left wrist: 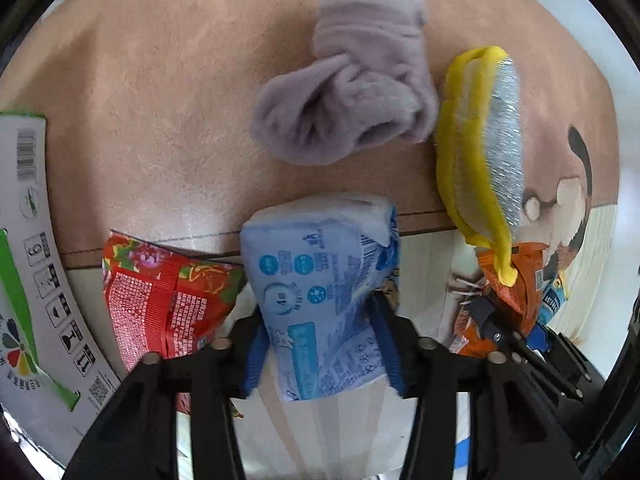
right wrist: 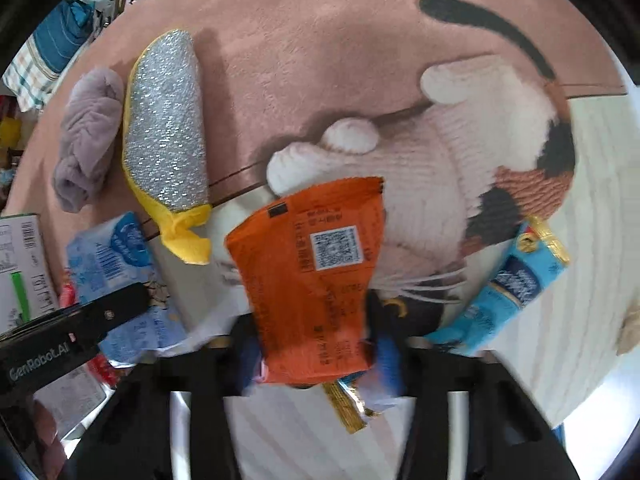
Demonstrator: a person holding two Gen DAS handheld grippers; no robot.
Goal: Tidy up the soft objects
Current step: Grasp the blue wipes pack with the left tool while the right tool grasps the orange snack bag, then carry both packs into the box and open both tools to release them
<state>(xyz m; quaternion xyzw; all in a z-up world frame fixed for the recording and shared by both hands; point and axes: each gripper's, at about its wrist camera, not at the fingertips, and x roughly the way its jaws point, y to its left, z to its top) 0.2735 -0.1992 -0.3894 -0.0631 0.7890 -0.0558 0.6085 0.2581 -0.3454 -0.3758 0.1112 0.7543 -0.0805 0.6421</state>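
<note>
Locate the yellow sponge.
The yellow sponge lies on the pink mat, right of the grey cloth in the left wrist view, its tail reaching the orange packet.

light: bright, even | shadows: soft, falling right of sponge (right wrist: 168, 128) | blur: smearing right view bottom | edges: fisheye bending, vignetting

Right gripper (right wrist: 316, 354) clamps the orange snack packet (right wrist: 312, 280) above the cat-print rug (right wrist: 320, 60), yellow-edged silver scouring pad (right wrist: 168, 132) alongside.

Fuzzy cloth rug (left wrist: 160, 100), glossy plastic pkt (left wrist: 320, 280), glittery sponge (right wrist: 168, 128).
</note>
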